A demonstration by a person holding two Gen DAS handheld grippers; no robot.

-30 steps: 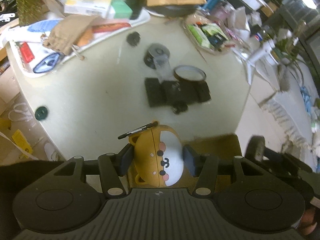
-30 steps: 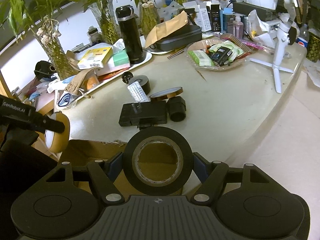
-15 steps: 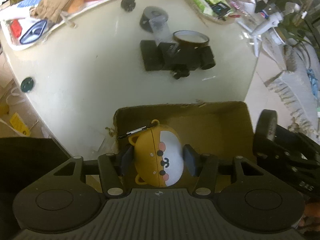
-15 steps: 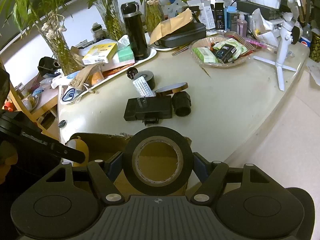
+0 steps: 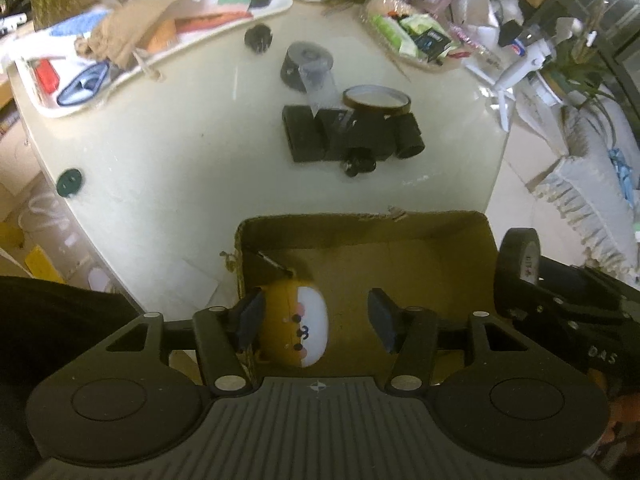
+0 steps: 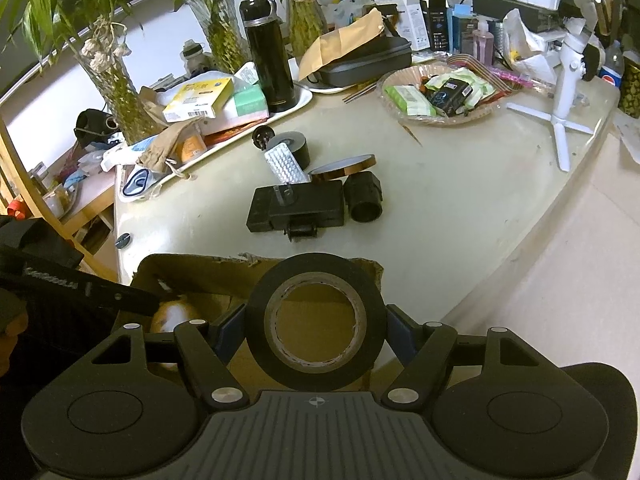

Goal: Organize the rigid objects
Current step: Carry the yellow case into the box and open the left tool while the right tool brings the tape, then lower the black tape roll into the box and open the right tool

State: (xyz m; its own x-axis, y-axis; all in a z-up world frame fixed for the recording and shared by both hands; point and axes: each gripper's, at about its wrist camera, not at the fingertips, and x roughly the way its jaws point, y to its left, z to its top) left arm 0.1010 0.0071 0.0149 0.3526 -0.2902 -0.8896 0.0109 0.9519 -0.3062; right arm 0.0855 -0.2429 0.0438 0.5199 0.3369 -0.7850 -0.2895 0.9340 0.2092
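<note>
Cardboard box [image 5: 360, 228] at near edge of desk [image 5: 180, 152]: light, stiff walls.

Black tape roll [image 6: 316, 322]: rigid, light, prob. best taken across outer rim; clamped so in right hand-held gripper [image 6: 316, 330], over box.

Yellow-white case [image 5: 296, 320]: hard, smooth, prob. slippery, light; inside box at left wall.

Left hand-held gripper [image 5: 316, 316]: jaws opening, case between, right pad clear, grip let go.

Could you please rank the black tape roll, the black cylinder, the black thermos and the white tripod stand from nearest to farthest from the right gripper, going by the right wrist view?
1. Black tape roll, held between the right gripper's fingers.
2. Black cylinder, mid-table, just ahead.
3. Black thermos at far left and white tripod stand at far right: too close to call.
</note>
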